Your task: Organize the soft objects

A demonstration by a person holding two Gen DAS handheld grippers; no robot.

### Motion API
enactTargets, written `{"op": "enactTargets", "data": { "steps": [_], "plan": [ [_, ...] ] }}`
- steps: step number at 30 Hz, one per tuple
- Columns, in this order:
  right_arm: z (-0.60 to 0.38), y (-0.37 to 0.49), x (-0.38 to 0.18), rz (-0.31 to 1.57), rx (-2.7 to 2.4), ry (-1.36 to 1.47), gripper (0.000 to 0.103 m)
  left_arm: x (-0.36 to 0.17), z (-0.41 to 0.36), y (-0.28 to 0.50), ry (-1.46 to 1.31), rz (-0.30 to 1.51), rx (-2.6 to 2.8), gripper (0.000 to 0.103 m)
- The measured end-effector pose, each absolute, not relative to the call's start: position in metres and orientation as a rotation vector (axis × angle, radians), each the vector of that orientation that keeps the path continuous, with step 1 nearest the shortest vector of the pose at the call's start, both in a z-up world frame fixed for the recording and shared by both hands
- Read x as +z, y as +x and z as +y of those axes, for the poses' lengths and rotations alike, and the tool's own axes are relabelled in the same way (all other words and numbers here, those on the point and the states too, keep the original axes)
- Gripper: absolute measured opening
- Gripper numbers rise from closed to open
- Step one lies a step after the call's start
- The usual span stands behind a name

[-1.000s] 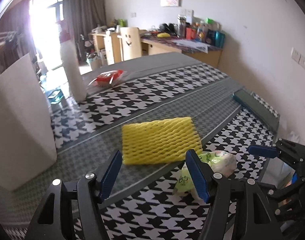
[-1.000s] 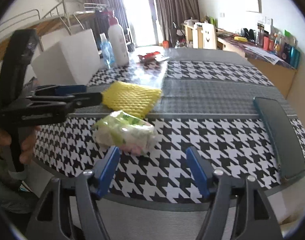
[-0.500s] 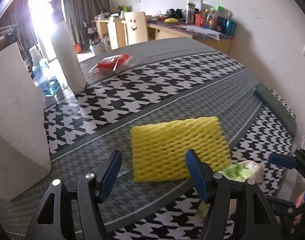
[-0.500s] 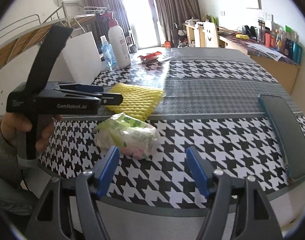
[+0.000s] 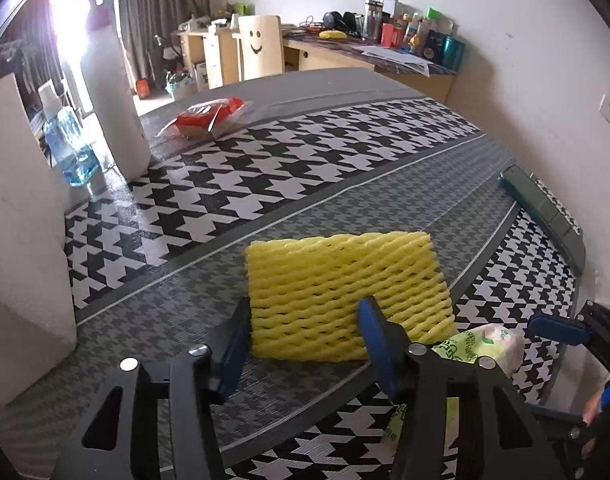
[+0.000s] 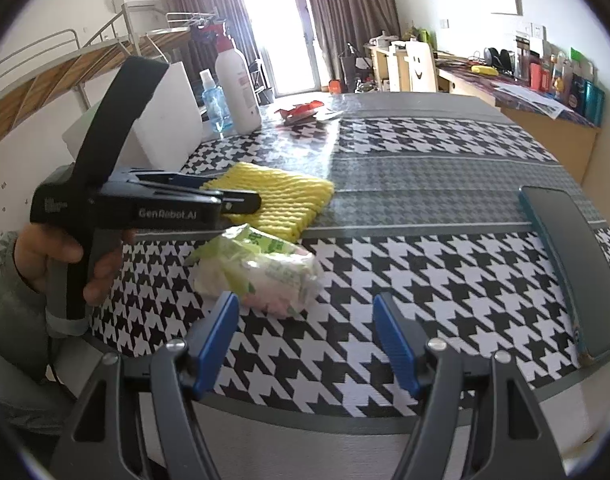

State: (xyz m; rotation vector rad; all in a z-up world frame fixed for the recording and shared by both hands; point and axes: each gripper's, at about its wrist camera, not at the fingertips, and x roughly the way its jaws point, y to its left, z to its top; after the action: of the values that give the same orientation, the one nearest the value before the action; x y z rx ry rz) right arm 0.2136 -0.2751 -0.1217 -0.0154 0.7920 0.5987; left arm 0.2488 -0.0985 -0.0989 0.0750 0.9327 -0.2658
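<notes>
A yellow foam net sleeve point(image 5: 345, 276) lies flat on the grey stripe of the houndstooth table. My left gripper point(image 5: 305, 312) is low over its near edge. Its jaws are closing, with the sleeve's near-left part between them; the left pad is at the sleeve's side edge and I see no squeeze in the foam. From the right wrist view, the left gripper point(image 6: 241, 200) hovers over the sleeve point(image 6: 289, 200), held by a hand. A soft green-and-white tissue pack point(image 6: 265, 276) lies just ahead of my right gripper point(image 6: 305, 308), which is open and holds nothing.
A white box point(image 5: 21, 240) stands at the left, with a tall white bottle point(image 5: 113, 112) and a blue spray bottle point(image 5: 69, 140) behind it. A red packet point(image 5: 209, 116) lies farther back. A dark green flat case point(image 6: 573, 264) lies near the right table edge.
My left gripper has moved forward and down to the yellow sleeve, and its jaws have narrowed around the near edge. The right gripper and tissue pack have stayed put.
</notes>
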Motion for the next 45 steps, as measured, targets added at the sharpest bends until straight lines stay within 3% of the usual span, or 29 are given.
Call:
{"op": "enactTargets", "data": {
  "steps": [5,7,38,40,42,45],
  "plan": [
    [-0.273,0.212,-0.122,0.796,0.603,-0.014,0.074,-0.097,-0.103,0.245,0.072,0.910,-0.287,0.031],
    [-0.273,0.212,-0.121,0.794,0.605,-0.013,0.074,-0.093,-0.102,0.242,0.070,0.887,-0.272,0.008],
    [-0.232,0.217,-0.108,0.798,0.615,-0.136,0.074,-0.058,-0.032,0.191,-0.110,0.710,-0.297,0.009],
    [-0.230,0.217,-0.104,0.783,0.627,-0.144,0.076,-0.056,-0.026,0.190,-0.132,0.699,-0.290,0.009],
    [-0.227,0.217,-0.102,0.769,0.642,-0.146,0.087,-0.055,-0.022,0.190,-0.147,0.698,-0.286,0.008],
    [-0.220,0.218,-0.103,0.774,0.640,-0.173,0.088,-0.055,-0.020,0.189,-0.153,0.692,-0.279,0.008]
  ]
}}
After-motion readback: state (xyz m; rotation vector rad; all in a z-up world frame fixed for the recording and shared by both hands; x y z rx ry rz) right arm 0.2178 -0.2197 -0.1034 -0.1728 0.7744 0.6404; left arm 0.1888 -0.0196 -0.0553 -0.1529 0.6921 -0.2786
